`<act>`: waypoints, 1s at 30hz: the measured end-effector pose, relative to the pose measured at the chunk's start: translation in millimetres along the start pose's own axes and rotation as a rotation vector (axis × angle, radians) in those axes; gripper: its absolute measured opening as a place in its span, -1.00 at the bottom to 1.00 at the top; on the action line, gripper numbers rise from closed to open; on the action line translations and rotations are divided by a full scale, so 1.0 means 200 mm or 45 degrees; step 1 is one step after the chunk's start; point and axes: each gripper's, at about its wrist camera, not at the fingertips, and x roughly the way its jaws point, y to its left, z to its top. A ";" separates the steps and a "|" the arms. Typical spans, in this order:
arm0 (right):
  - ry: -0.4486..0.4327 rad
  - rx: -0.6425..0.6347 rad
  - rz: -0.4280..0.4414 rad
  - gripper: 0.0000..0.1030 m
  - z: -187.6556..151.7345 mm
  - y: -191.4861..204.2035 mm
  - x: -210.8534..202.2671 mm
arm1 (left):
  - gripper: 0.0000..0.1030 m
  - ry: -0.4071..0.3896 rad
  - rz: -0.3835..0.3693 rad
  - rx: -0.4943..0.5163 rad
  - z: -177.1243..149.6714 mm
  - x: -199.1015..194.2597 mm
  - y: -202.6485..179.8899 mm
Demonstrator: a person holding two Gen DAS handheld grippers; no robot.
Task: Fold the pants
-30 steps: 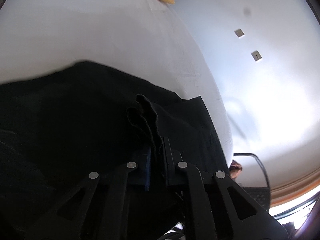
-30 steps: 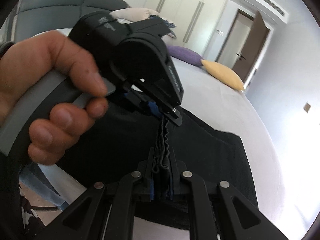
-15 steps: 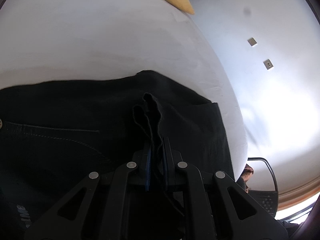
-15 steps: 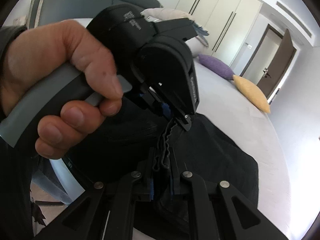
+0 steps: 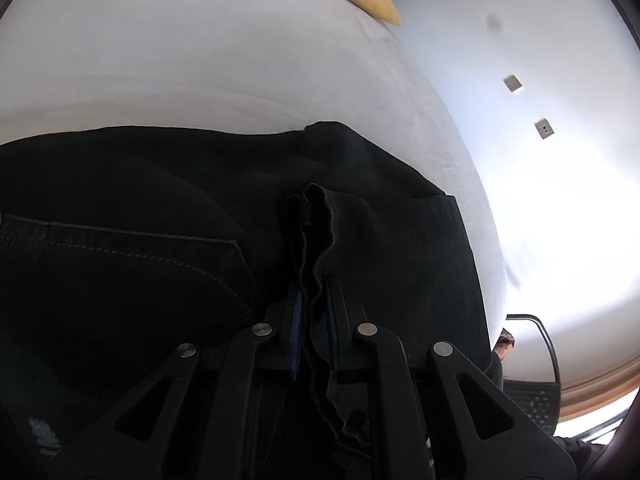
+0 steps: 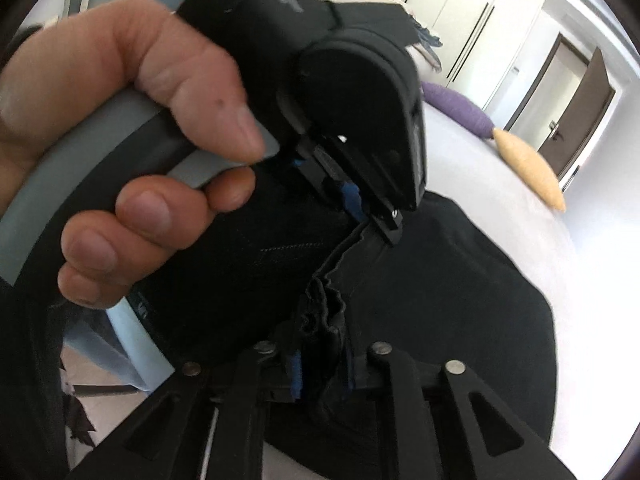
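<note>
The black pants [image 5: 168,216] now lie lower and flatter on the white bed [image 5: 200,52] than before; the left gripper [image 5: 314,300] pinches their bunched hem; the right gripper [image 6: 324,344] jaws are opening, fabric still between them.

Light: strong daylight, glare blows out wall [image 5: 560,220] at right of left-wrist view | pants [image 5: 160,220] near-black, stitching barely readable | 2 fisheye views, heavy edge curvature, dark vignette corners | blur: hand [image 6: 120,152] close to lens, soft; pillow [image 6: 528,168] slightly smeared | bed sheet [image 5: 200,60] evenly lit, soft shadows.
</note>
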 end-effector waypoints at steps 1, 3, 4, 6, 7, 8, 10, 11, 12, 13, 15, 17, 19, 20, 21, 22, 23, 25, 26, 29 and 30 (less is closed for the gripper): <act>-0.001 0.027 0.013 -0.28 -0.01 -0.04 -0.02 | -0.78 -0.008 0.036 0.009 0.00 -0.02 -0.01; -0.003 0.108 0.075 0.11 0.03 -0.12 -0.02 | -0.78 -0.035 0.123 0.040 -0.01 -0.06 -0.06; -0.004 0.145 0.110 0.31 0.02 -0.15 -0.04 | -0.78 -0.057 0.189 0.054 0.00 -0.10 -0.06; -0.005 0.225 0.195 0.32 -0.02 -0.22 -0.08 | -0.78 -0.081 0.263 0.063 0.00 -0.15 -0.06; -0.012 0.258 0.235 0.32 -0.04 -0.25 -0.10 | -0.78 -0.101 0.285 0.080 0.00 -0.18 -0.08; -0.030 0.318 0.308 0.30 -0.07 -0.31 -0.15 | -0.78 -0.123 0.291 0.114 -0.01 -0.20 -0.11; -0.055 0.422 0.446 0.10 -0.13 -0.44 -0.22 | -0.78 -0.157 0.322 0.200 -0.03 -0.22 -0.21; -0.057 0.490 0.501 -0.08 -0.17 -0.53 -0.25 | -0.78 -0.177 0.353 0.275 -0.06 -0.21 -0.29; -0.055 0.556 0.533 -0.18 -0.14 -0.59 -0.25 | -0.78 -0.183 0.368 0.315 -0.08 -0.19 -0.33; -0.057 0.635 0.561 -0.40 -0.19 -0.68 -0.25 | -0.78 -0.180 0.388 0.367 -0.11 -0.16 -0.38; -0.059 0.820 0.595 -0.69 -0.28 -0.93 -0.24 | -0.78 -0.134 0.423 0.449 -0.18 -0.06 -0.45; -0.067 0.979 0.611 -0.79 -0.37 -1.16 -0.22 | -0.78 -0.053 0.453 0.465 -0.24 0.06 -0.44; -0.085 1.093 0.657 -0.79 -0.42 -1.37 -0.18 | -0.79 -0.088 0.439 0.461 -0.27 0.08 -0.41; -0.084 1.133 0.667 -0.79 -0.45 -1.45 -0.16 | -0.79 -0.094 0.432 0.457 -0.28 0.08 -0.41; -0.079 1.162 0.684 -0.79 -0.45 -1.51 -0.14 | -0.79 -0.093 0.416 0.436 -0.27 0.08 -0.39; -0.074 1.186 0.711 -0.79 -0.45 -1.56 -0.11 | -0.79 -0.093 0.406 0.419 -0.27 0.08 -0.38; -0.066 1.210 0.739 -0.79 -0.44 -1.64 -0.04 | -0.79 -0.092 0.400 0.406 -0.27 0.08 -0.37; -0.043 1.237 0.774 -0.79 -0.44 -1.69 0.02 | -0.79 -0.088 0.415 0.412 -0.27 0.09 -0.37; -0.027 1.263 0.802 -0.79 -0.42 -1.73 0.09 | -0.79 -0.087 0.429 0.420 -0.27 0.09 -0.38; 0.014 1.352 0.879 -0.79 -0.41 -1.79 0.24 | -0.79 -0.087 0.462 0.448 -0.28 0.11 -0.41; 0.037 1.374 0.881 -0.79 -0.42 -1.79 0.30 | -0.79 -0.087 0.467 0.454 -0.28 0.11 -0.40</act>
